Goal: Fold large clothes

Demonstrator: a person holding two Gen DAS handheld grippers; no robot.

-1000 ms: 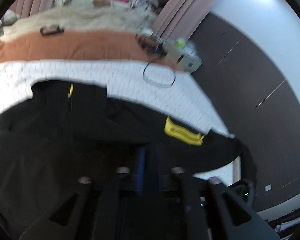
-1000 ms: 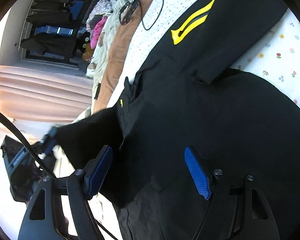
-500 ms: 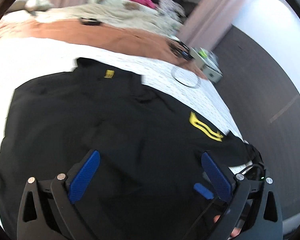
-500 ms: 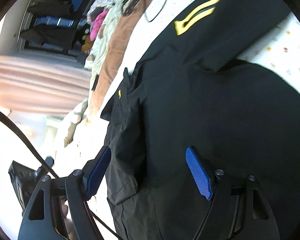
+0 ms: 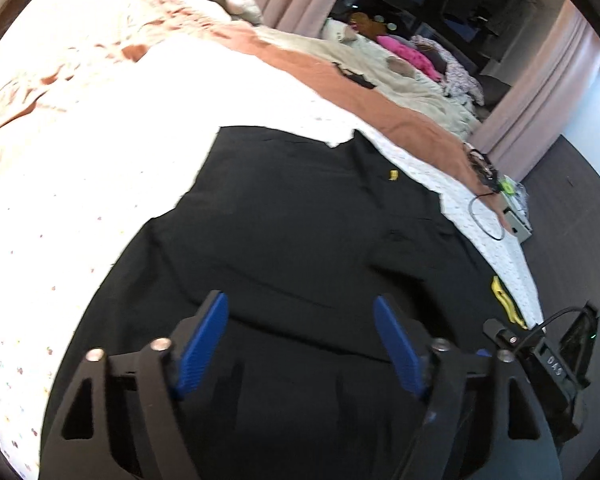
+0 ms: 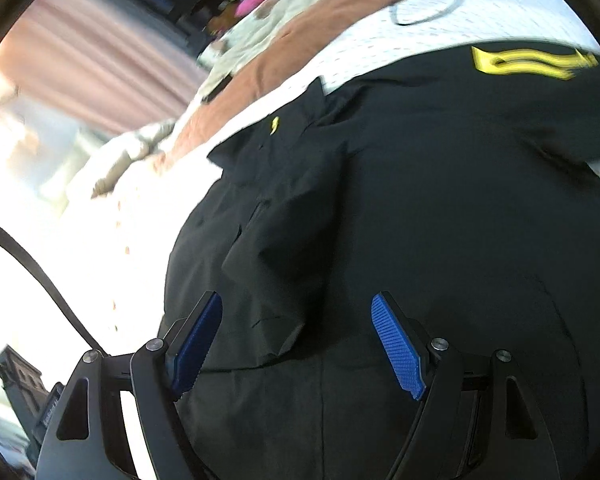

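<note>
A large black shirt point(image 5: 300, 220) lies spread on the bed's white flowered sheet point(image 5: 80, 208), its near sleeve folded in over the body point(image 6: 284, 248). It has a small yellow tag point(image 5: 393, 175) near the collar and yellow stripes point(image 6: 532, 63) on the far sleeve. My left gripper point(image 5: 300, 300) hovers over the shirt's lower part. Its jaws are closing, the blue pads point(image 5: 204, 336) are apart, and nothing is gripped between them. My right gripper point(image 6: 297, 296) stands open above the folded sleeve, holding nothing.
A brown blanket point(image 5: 380, 92) and beige quilt point(image 5: 420, 84) lie beyond the sheet, with piled clothes point(image 5: 408, 54) and pink curtains point(image 5: 540, 92) behind. A black cable loop point(image 5: 486, 216) and a box point(image 5: 516, 222) sit at the bed's far corner. Dark floor point(image 5: 572, 208) is to the right.
The left gripper let go of the black fabric, opened wide, then began closing as it swung across the shirt. The sleeve now lies folded on the body. The right gripper's view rolled.
</note>
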